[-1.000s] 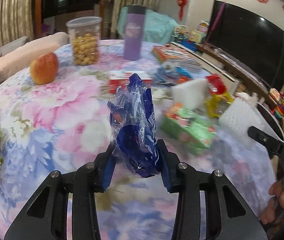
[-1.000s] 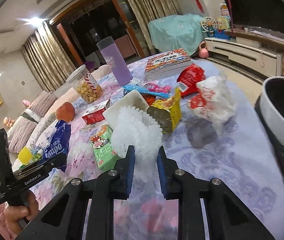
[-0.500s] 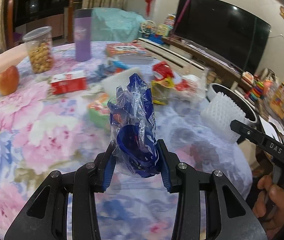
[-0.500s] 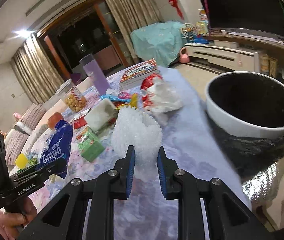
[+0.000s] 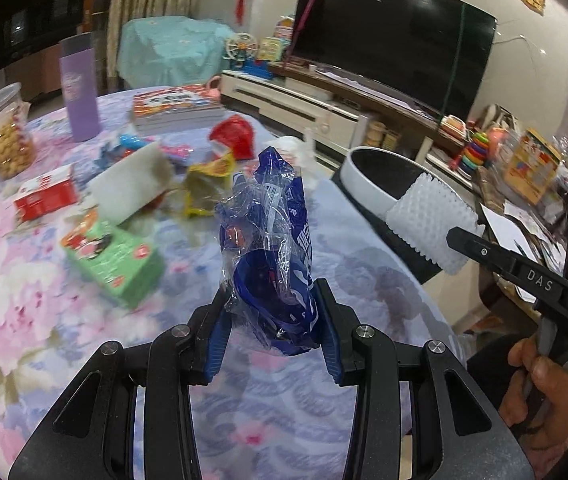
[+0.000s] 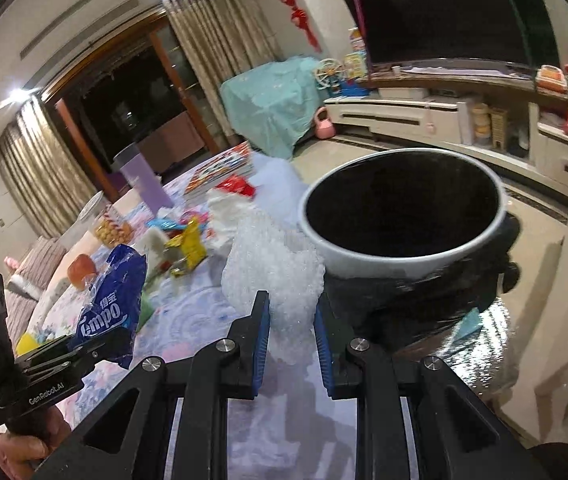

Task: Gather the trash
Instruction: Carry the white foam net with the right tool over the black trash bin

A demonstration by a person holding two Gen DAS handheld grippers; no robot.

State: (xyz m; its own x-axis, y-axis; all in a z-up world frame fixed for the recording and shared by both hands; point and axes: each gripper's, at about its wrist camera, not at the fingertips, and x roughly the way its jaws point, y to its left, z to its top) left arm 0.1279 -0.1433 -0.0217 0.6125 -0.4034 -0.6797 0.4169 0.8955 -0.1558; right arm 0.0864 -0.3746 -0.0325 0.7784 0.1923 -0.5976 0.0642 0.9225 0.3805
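Between the blue pads of the left gripper [image 5: 274, 332] stands a crumpled blue wrapper [image 5: 270, 256], pinched at its lower end with most of it rising free above the jaws, which are part closed on it. The right gripper [image 6: 291, 338] is closed narrower on a white foam net [image 6: 274, 276], again by its bottom edge, so the net fans out ahead of the fingertips.

Just ahead of the right gripper, and slightly to its right, gapes the bin [image 6: 363, 258], a pale rim over a dark inside, beside the table [image 6: 204, 300]. From the left gripper the bin [image 5: 367, 184] lies ahead and to the right, farther off.

Both pieces look featherlight and soft. The wrapper is slick film (likely to slide or spring open if the squeeze eases), so a hold low on its bunched folds seems soundest. The net is squashy and springy, gives under the pads, and looks grippy enough; taking it near an edge suits it. Neither is fragile.
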